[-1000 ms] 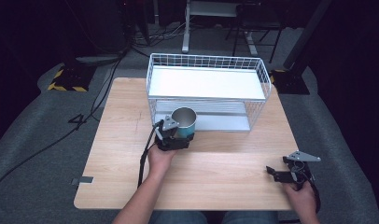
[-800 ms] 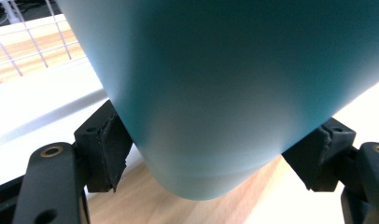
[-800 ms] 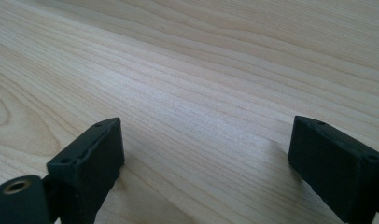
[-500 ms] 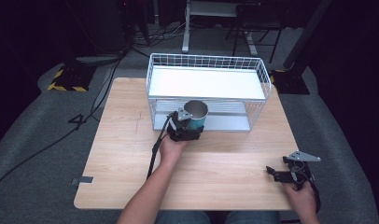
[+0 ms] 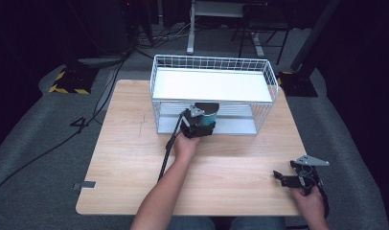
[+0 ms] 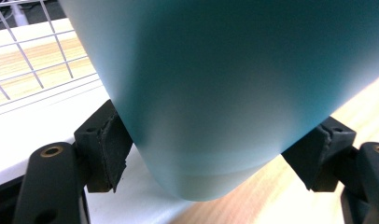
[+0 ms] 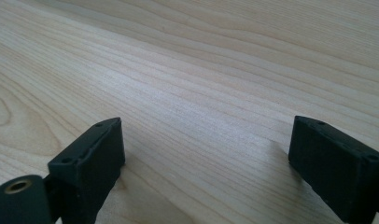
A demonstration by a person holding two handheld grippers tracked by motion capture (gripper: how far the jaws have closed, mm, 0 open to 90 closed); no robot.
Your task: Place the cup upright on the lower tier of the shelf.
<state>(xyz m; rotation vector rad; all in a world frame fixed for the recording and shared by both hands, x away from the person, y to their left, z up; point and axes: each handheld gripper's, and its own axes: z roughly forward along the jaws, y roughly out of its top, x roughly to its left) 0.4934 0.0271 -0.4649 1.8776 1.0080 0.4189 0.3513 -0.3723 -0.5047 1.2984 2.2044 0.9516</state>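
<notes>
**Inspector:** Start with the big items. The pale wooden tabletop (image 5: 135,158) carries a white wire rack with a flat white upper shelf (image 5: 211,84) toward its far side. The lower tier opens toward the person.

**Assistant:** And the work piece?

**Inspector:** A teal, round-bodied metal cup (image 5: 205,113), upright, at the mouth of the rack's lower tier, just under the front edge of the upper shelf. The left tongs (image 5: 198,125) are clamped on its lower body; in the left gripper view both pads press its sides, one pad (image 6: 108,144) on each flank, with the base hanging just above the white lower shelf (image 6: 47,121).

**Assistant:** How should the placing be done?

**Inspector:** My judgement: keep the cup level, carry it in low enough that its rim clears the upper shelf and the front wires, set the base flat on the lower shelf, and only then release.

**Assistant:** Hand poses?

**Inspector:** Left forearm (image 5: 168,191) stretched forward, tongs pointing level into the rack. The right tongs (image 5: 283,178) rest at the near right of the tabletop, jaws wide apart, holding nothing.
</notes>
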